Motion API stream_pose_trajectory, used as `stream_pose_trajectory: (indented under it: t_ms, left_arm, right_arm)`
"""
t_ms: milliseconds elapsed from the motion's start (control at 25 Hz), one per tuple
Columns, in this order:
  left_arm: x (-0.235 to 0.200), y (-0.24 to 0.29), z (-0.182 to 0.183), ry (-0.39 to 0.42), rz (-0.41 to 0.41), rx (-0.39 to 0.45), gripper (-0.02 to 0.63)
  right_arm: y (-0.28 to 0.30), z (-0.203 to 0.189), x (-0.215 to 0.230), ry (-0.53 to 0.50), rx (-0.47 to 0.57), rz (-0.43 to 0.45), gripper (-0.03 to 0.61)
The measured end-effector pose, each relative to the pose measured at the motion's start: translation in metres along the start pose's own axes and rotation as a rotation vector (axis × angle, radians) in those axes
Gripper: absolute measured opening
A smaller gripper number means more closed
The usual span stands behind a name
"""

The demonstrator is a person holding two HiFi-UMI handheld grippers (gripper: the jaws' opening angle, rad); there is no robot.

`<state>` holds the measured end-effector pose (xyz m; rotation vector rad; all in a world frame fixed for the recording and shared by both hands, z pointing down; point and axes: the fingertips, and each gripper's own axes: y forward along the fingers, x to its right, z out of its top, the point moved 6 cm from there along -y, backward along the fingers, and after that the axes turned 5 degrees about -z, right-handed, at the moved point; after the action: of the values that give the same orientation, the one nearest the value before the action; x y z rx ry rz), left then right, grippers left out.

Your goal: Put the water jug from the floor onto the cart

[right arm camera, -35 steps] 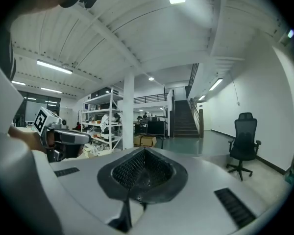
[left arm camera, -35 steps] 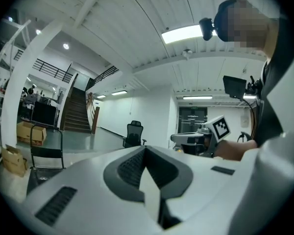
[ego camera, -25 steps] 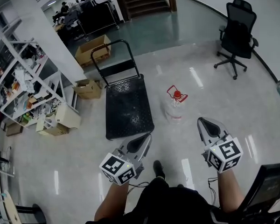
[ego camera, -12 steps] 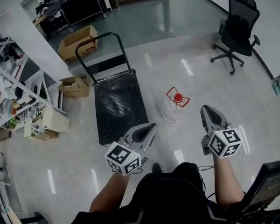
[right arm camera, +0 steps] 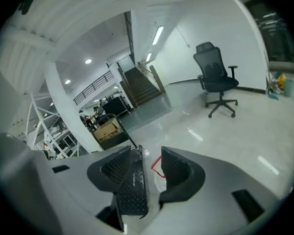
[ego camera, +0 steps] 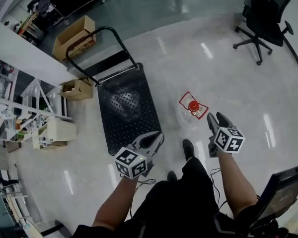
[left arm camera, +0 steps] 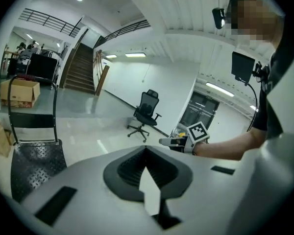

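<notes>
Water jug (ego camera: 188, 114) with the red cap is sitting on the floor just right of the cart (ego camera: 124, 108), not on it yet. Right gripper (ego camera: 216, 119) is right beside it, jaws just opened up wide, nothing clamped between them. Left gripper (ego camera: 156, 139) hangs by the cart's near edge, jaws closed and empty.

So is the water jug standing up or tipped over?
Standing up. The water jug shows its red cap from above, sitting on the floor beside the cart.
</notes>
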<state>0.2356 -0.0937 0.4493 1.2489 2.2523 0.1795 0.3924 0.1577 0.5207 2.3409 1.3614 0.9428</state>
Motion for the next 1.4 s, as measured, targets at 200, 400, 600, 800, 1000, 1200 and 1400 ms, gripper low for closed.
stream_pose_trajectory:
  t_ms: [200, 400, 600, 800, 1000, 1200, 1400]
  left_arm:
    - [-0.062, 0.079, -0.014, -0.121, 0.029, -0.098, 0.000]
    - [-0.100, 0.135, -0.033, -0.220, 0.021, -0.195, 0.000]
    - [-0.134, 0.171, -0.069, -0.349, 0.049, -0.291, 0.000]
    - [-0.144, 0.190, -0.120, -0.454, 0.054, -0.405, 0.000]
    - [-0.157, 0.185, -0.136, -0.597, 0.075, -0.379, 0.000]
    - [-0.150, 0.163, -0.160, -0.572, 0.059, -0.455, 0.000]
    - [-0.148, 0.146, -0.165, -0.522, 0.047, -0.473, 0.001]
  right_arm:
    - [0.092, -0.034, 0.063, 0.135, -0.163, -0.049, 0.198]
    - [0.141, -0.061, 0.093, 0.198, -0.286, -0.122, 0.206]
    - [0.181, -0.093, 0.110, 0.236, -0.383, -0.161, 0.213]
    - [0.202, -0.140, 0.139, 0.370, -0.455, -0.238, 0.219]
    - [0.228, -0.177, 0.146, 0.520, -0.490, -0.204, 0.236]
    - [0.245, -0.184, 0.149, 0.540, -0.475, -0.161, 0.216]
    - [0.250, -0.178, 0.148, 0.575, -0.452, -0.177, 0.041]
